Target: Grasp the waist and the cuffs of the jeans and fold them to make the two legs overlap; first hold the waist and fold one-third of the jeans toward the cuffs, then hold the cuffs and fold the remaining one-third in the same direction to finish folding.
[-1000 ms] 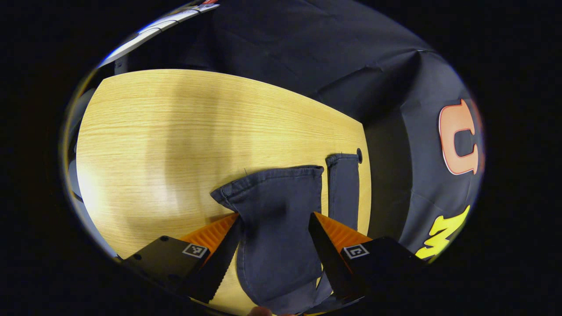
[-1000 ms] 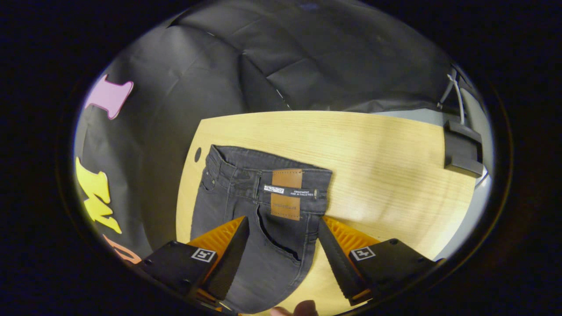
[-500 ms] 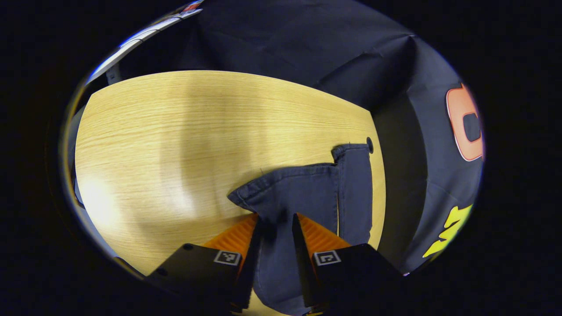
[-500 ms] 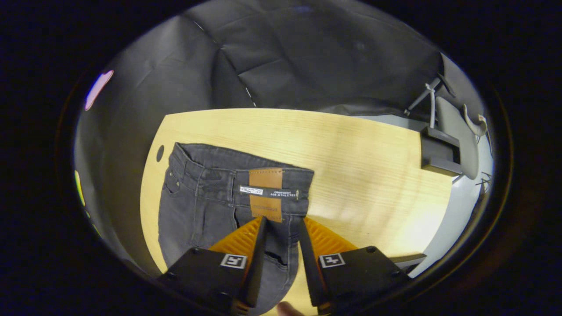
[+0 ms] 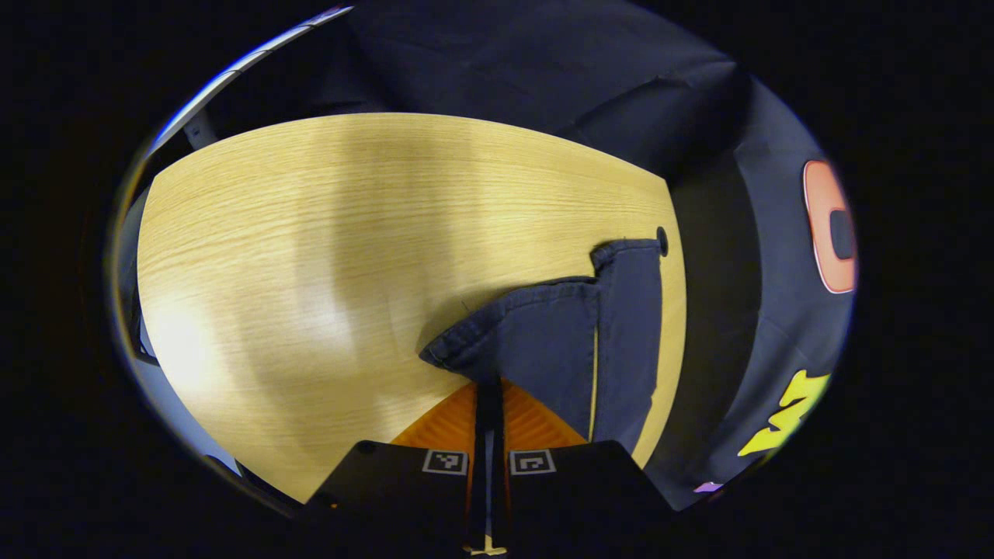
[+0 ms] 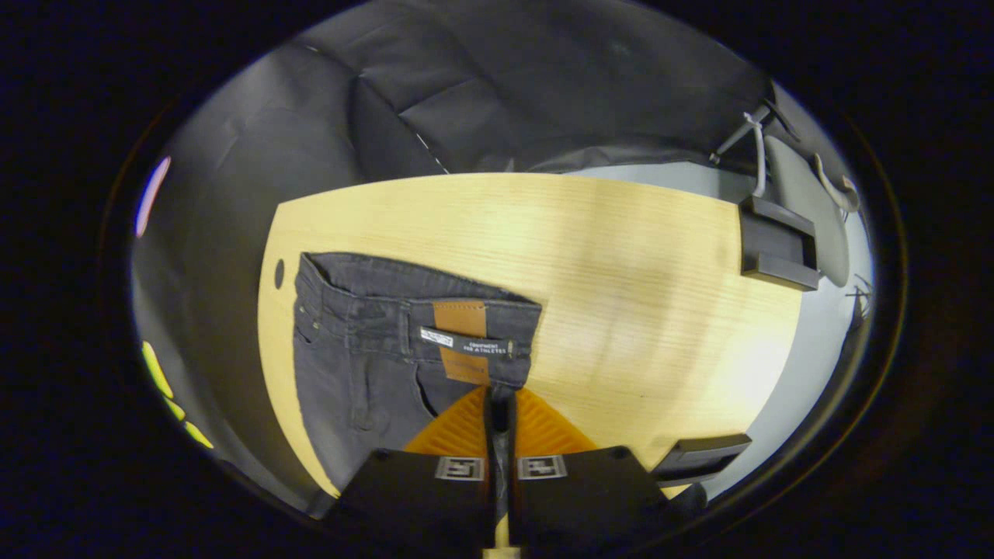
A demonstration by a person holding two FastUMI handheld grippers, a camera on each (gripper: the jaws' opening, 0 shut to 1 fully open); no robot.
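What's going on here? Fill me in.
A person is folding dark jeans on a wooden table with two tools. The left hand-held gripper is shut on the nearer leg's cuff. The right hand-held gripper is shut on the waist, just below the leather patch. The legs lie side by side, not yet overlapped.

The surface is pale wood with fine grain running along its length, and soft bands of light and shadow fall across it. A small dark round hole sits near one corner. Black cloth wall hangs creased behind it on two sides. Past the far end, in the right gripper view, a grey floor shows, with a black box-like fitting at the surface's edge and a grey chair beyond.
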